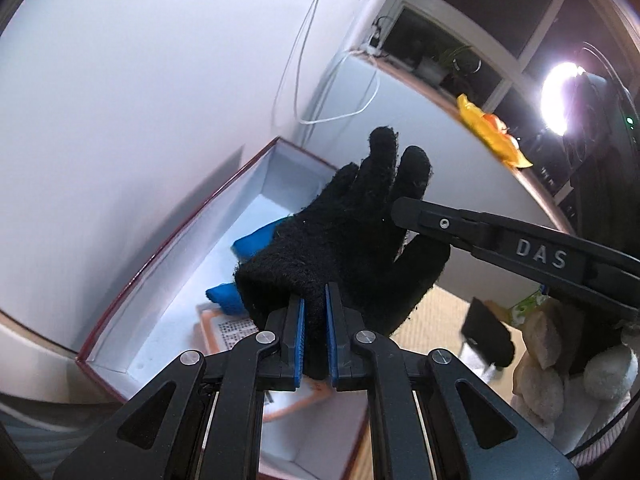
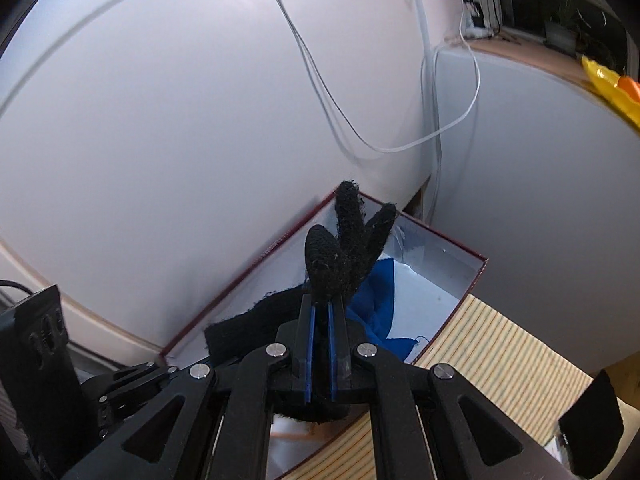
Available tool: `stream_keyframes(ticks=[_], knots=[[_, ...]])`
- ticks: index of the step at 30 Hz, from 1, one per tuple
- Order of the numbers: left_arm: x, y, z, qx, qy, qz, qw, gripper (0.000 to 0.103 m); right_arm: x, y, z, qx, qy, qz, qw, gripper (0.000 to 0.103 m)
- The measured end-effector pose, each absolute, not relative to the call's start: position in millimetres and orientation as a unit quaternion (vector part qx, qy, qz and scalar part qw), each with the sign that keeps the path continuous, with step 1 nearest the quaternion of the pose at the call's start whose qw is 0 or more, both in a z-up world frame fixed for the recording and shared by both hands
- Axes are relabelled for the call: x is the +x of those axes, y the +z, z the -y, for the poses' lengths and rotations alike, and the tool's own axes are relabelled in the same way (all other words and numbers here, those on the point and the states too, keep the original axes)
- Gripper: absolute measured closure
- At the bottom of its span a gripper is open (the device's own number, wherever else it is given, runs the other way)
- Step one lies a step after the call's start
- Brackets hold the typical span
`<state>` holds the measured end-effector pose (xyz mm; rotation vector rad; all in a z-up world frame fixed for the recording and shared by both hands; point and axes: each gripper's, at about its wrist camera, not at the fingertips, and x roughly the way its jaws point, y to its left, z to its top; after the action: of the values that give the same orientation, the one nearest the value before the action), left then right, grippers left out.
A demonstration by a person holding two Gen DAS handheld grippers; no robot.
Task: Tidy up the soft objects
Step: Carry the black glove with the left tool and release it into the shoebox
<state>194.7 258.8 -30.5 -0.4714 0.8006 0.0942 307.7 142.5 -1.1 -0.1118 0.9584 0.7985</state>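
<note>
A black knit glove (image 1: pixel 348 236) is held spread above an open dark-red box with a white inside (image 1: pixel 256 184). My left gripper (image 1: pixel 315 308) is shut on the glove's cuff. My right gripper (image 2: pixel 320 312) is shut on the glove (image 2: pixel 348 248) near its fingers, which stick up past the tips; its arm marked DAS enters the left wrist view from the right. A blue cloth (image 1: pixel 256 240) lies in the box under the glove, also in the right wrist view (image 2: pixel 380 300). A printed card lies on the box floor (image 1: pixel 236 328).
The box stands on a striped mat (image 2: pixel 500 364) against a white wall with hanging white cables (image 2: pixel 440 128). A yellow-orange item (image 1: pixel 488 132) lies on a ledge. Beige plush toys (image 1: pixel 560 364) and a black object (image 1: pixel 486 336) sit at right.
</note>
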Motion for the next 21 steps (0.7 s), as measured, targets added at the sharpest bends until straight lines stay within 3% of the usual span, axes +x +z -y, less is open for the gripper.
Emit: stream_keyframes(ticks=[4,5,7,9,10,11,14,21], knots=[[201,-40,-266,-0.230,0.060,-0.397,0.887,0.095,315,-17,-145,-0.066,0.359,-0.464,0.807,0.095],[201,-41,-267,-0.233,0.060,-0.401,0.884,0.089,316,-19,-146,-0.069,0.357,-0.466,0.807,0.092],[200,-45,-268,-0.238,0.062,-0.409,0.879,0.075,316,-22,-145,-0.078,0.355,-0.468,0.806,0.073],[197,-44,-268,-0.234,0.066,-0.407,0.880,0.060,311,-19,-140,-0.083,0.351,-0.455,0.814,0.047],[195,-42,-266,-0.231,0.067,-0.406,0.882,0.050,310,-18,-138,-0.084,0.350,-0.450,0.817,0.044],[192,-41,-264,-0.228,0.068,-0.404,0.883,0.045,308,-16,-136,-0.084,0.350,-0.447,0.819,0.042],[186,-36,-259,-0.218,0.070,-0.399,0.888,0.041,305,-10,-128,-0.078,0.349,-0.445,0.821,0.042],[167,-21,-243,-0.212,0.052,-0.392,0.894,0.039,290,7,-92,-0.071,0.347,-0.440,0.825,0.042]])
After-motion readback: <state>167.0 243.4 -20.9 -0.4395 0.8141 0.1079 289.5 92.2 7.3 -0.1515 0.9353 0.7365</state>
